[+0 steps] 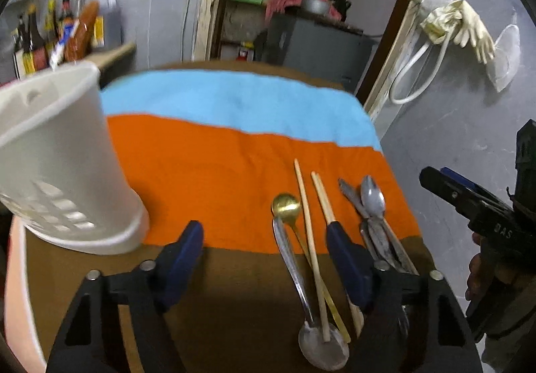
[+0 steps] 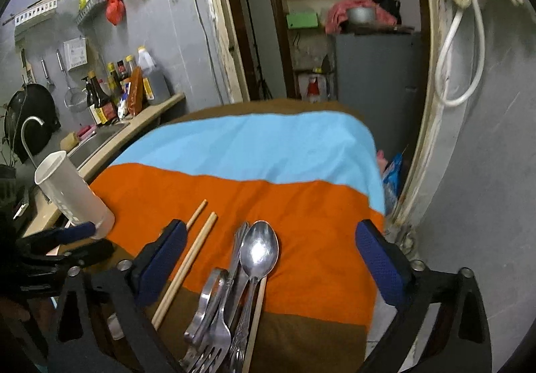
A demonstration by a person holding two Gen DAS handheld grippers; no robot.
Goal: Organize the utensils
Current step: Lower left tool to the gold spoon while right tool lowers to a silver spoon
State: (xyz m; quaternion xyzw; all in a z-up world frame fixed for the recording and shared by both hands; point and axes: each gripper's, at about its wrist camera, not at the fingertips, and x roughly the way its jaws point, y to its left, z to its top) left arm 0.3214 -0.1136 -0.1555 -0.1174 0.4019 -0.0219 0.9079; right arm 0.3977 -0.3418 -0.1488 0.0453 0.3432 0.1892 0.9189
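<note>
Steel spoons and forks point(image 2: 234, 299) lay heaped on the orange cloth point(image 2: 301, 205), awaiting the white holder point(image 2: 72, 195); my right gripper point(image 2: 271, 259) and left gripper point(image 1: 264, 239) hung apart, empty.

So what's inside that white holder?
Can't tell. The white holder stands upright on the cloth, and only its rim and a strip of inner wall show. Nothing pokes above the rim; the bottom is hidden.
</note>
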